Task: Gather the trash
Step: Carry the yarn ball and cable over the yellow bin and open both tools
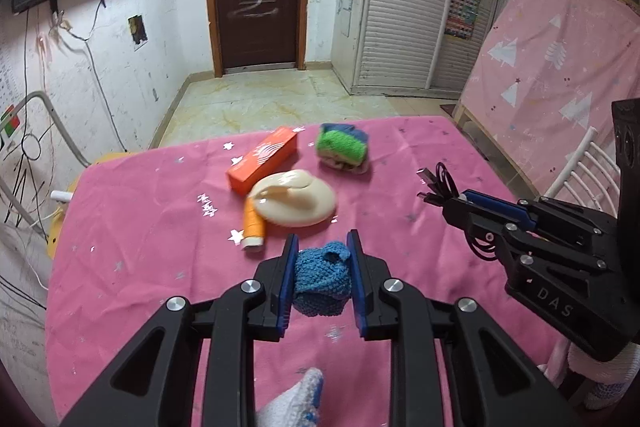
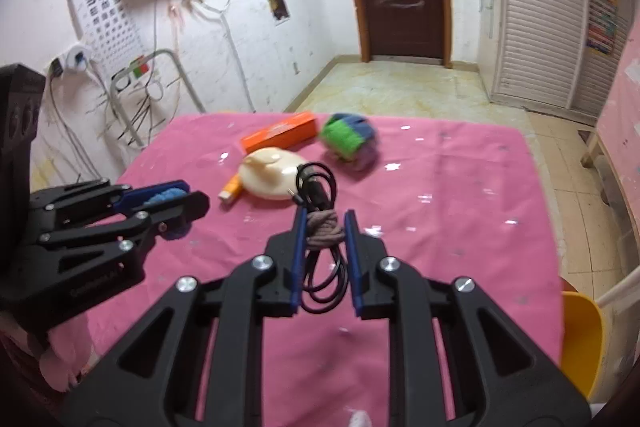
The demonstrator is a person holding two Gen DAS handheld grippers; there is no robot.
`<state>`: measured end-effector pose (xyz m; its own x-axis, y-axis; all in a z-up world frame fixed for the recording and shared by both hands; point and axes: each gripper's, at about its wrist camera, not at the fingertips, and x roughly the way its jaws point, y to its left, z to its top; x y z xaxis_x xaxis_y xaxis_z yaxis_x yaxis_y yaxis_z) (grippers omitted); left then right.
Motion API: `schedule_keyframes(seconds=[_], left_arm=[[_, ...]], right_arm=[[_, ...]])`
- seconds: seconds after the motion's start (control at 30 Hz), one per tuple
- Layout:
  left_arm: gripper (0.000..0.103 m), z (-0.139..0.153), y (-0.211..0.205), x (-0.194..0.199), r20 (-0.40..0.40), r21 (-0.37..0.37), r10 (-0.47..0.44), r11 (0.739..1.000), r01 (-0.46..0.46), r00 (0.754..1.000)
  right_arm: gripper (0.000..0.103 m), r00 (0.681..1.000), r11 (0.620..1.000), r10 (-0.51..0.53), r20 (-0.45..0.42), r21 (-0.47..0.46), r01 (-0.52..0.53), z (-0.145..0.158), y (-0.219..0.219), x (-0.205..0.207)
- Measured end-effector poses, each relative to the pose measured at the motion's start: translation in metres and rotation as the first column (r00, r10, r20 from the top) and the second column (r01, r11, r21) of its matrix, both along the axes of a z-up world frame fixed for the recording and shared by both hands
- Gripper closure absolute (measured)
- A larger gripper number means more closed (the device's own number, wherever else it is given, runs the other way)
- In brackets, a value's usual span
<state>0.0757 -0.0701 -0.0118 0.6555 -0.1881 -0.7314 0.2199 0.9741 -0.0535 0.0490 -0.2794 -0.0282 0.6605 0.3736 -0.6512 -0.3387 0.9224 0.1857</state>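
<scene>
My left gripper (image 1: 322, 241) is shut on a crumpled blue knitted cloth (image 1: 322, 279), held above the pink tablecloth (image 1: 140, 247). My right gripper (image 2: 323, 217) is shut on a bundled black USB cable (image 2: 320, 187) wrapped with a brown tie (image 2: 324, 229). From the left wrist view the right gripper (image 1: 452, 201) shows at the right with the cable (image 1: 438, 183) sticking out. From the right wrist view the left gripper (image 2: 188, 201) sits at the left, blue cloth (image 2: 166, 195) between its pads.
Further back on the table lie an orange box (image 1: 262, 159), a cream dome-shaped object (image 1: 296, 201), an orange spool (image 1: 253, 229) and a green-and-blue cloth ball (image 1: 342, 147). A white chair (image 1: 580, 171) stands at the right, a yellow stool (image 2: 580, 339) beside the table.
</scene>
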Motion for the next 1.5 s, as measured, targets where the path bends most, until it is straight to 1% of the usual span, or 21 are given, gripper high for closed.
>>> schedule_keyframes(seconds=[0.23, 0.47, 0.73, 0.9, 1.17, 1.33, 1.5], left_arm=[[0.087, 0.009, -0.047, -0.003, 0.016, 0.011, -0.068, 0.998, 0.068, 0.998], [0.087, 0.012, -0.098, -0.006, 0.016, 0.031, -0.143, 0.989, 0.142, 0.99], [0.087, 0.013, -0.14, -0.01, 0.014, 0.06, -0.204, 0.977, 0.203, 0.979], [0.087, 0.01, -0.162, -0.014, 0.005, 0.081, -0.239, 0.968, 0.238, 0.971], [0.087, 0.007, -0.195, -0.019, -0.008, 0.095, -0.287, 0.953, 0.287, 0.958], [0.087, 0.005, -0.223, -0.025, -0.018, 0.096, -0.326, 0.941, 0.326, 0.945], [0.087, 0.002, -0.253, -0.029, -0.029, 0.094, -0.377, 0.921, 0.378, 0.926]], right_arm=[[0.086, 0.995, 0.995, -0.09, 0.031, 0.038, 0.088, 0.008, -0.056, -0.013], [0.086, 0.984, 0.982, -0.173, 0.042, 0.078, 0.169, 0.008, -0.107, -0.026], [0.086, 0.966, 0.962, -0.254, 0.05, 0.121, 0.246, 0.008, -0.156, -0.039], [0.085, 0.953, 0.947, -0.298, 0.052, 0.141, 0.288, 0.007, -0.18, -0.046], [0.085, 0.937, 0.927, -0.347, 0.039, 0.166, 0.337, -0.003, -0.213, -0.054], [0.085, 0.925, 0.913, -0.378, 0.025, 0.176, 0.368, -0.01, -0.23, -0.058], [0.085, 0.912, 0.898, -0.41, 0.005, 0.18, 0.402, -0.021, -0.249, -0.062]])
